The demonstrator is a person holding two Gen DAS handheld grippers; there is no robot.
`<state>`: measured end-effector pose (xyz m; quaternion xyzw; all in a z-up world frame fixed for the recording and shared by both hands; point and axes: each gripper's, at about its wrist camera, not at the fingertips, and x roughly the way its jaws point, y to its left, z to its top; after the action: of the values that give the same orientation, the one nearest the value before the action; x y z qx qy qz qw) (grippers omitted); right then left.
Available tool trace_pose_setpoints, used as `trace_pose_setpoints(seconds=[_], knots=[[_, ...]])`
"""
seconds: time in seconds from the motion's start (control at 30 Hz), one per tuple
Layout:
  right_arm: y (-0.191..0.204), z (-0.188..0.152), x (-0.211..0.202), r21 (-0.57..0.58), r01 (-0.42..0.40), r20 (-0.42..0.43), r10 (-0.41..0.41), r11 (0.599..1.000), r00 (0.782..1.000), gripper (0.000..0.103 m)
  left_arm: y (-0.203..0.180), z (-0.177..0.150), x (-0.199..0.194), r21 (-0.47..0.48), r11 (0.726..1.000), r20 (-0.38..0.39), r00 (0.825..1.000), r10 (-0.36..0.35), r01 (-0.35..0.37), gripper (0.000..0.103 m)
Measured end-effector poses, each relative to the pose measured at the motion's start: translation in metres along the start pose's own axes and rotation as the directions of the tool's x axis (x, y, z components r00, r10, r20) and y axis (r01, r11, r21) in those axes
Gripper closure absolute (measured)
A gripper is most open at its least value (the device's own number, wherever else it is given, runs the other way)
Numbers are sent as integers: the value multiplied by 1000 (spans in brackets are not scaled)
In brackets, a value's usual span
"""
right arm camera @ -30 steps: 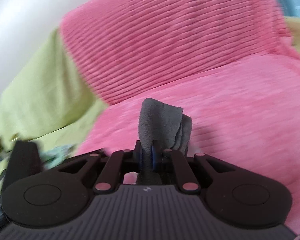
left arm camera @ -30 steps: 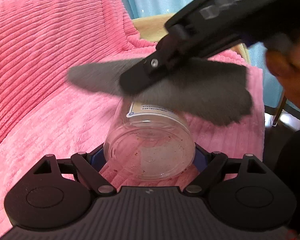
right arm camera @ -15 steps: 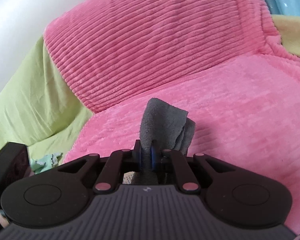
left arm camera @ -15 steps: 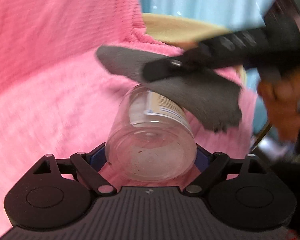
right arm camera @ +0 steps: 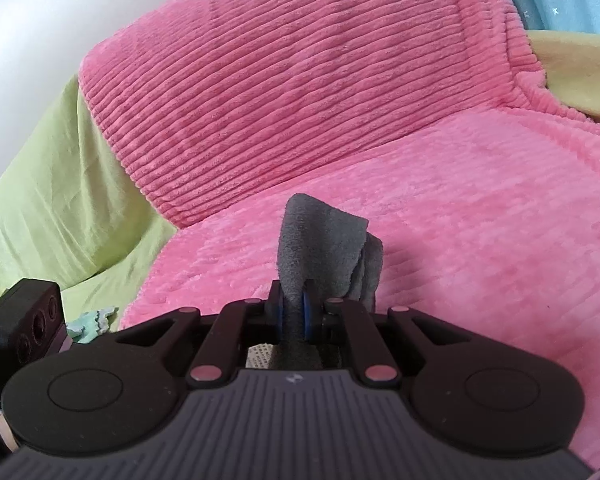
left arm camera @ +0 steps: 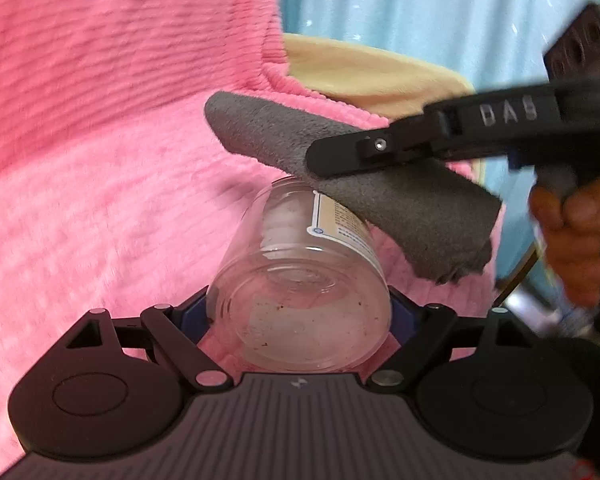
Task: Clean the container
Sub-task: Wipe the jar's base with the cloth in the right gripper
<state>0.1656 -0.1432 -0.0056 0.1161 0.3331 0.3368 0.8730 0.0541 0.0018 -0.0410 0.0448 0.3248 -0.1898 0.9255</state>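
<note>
The left gripper [left arm camera: 298, 312] clamps a clear plastic container [left arm camera: 300, 280] by its base end, pads pressing both flanks; its jaws are closing a little tighter on the container at this moment. The container is held in the air above the pink ribbed blanket [left arm camera: 100, 200], base toward the camera, open mouth pointing away. Brown specks remain on the inside of the base, and a printed label sits on the upper right wall. The right gripper [right arm camera: 296, 312] is clamped on a folded grey cloth [left arm camera: 380, 184], jaws nearly together with the cloth pinched between them. Compared with a second ago, the cloth has come down from a blurred pass above the container and now lies across the upper far wall, touching near the label and the mouth end; the container has also tipped, its mouth swinging up and to the right. Judgement: wiping of the outer wall is under way, but the soiled interior is untouched, so the task is at an early stage. The cloth must enter the mouth to reach the specks.
</note>
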Motion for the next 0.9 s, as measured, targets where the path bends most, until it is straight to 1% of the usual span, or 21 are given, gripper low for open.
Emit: trace_pose_setpoints(seconds=[0.07,0.1,0.2,0.23,0.27,0.33,0.43,0.47,0.53,0.57,0.63,0.67,0.7,0.73,0.83,0.9], knots=[[9,-5,-3,-20,-32,-17,32,999,999,96,-10,-4,-1,100,993,8,998,57,-57,17],[14,-7,-4,-31,-54,-26,53,998,998,96,-13,-6,-1,128,989,15,997,71,-72,17],[26,-12,-4,-59,-150,-63,146,987,987,96,-19,-12,-3,182,978,39,995,95,-100,17],[27,-13,-3,-69,-171,-74,166,983,983,96,-21,-14,-3,197,974,44,994,102,-109,18],[27,-11,-2,-81,-174,-76,168,981,983,97,-22,-16,-3,208,971,46,993,109,-116,18],[20,-7,2,-79,-150,-57,146,985,988,97,-24,-19,-3,226,966,49,992,120,-128,18],[4,0,5,-12,-49,-1,49,999,999,97,-25,-18,-2,231,964,52,991,122,-131,18],[4,0,5,0,-38,0,38,999,999,96,-26,-17,-2,234,963,52,991,124,-133,18],[14,-3,2,-24,-51,-12,51,998,999,95,-27,-17,-1,237,962,52,991,126,-135,18],[19,-5,1,-37,-70,-22,69,997,997,95,-26,-18,0,236,963,51,991,125,-134,18],[31,-10,-1,-75,-170,-74,165,983,984,96,-25,-20,0,231,964,49,991,122,-130,18],[35,-10,0,-98,-188,-90,180,977,980,96,-24,-21,1,229,965,48,992,120,-128,18],[37,-8,0,-117,-191,-97,180,975,979,96,-23,-21,0,228,965,48,992,121,-129,18],[34,-5,2,-112,-185,-94,175,976,980,97,-23,-21,1,228,965,49,991,121,-129,18],[15,5,10,-35,-109,-37,108,993,993,97,-24,-20,1,228,965,43,991,123,-130,18],[2,8,12,31,-74,-8,75,997,997,97,-22,-19,1,213,970,27,993,117,-120,20]])
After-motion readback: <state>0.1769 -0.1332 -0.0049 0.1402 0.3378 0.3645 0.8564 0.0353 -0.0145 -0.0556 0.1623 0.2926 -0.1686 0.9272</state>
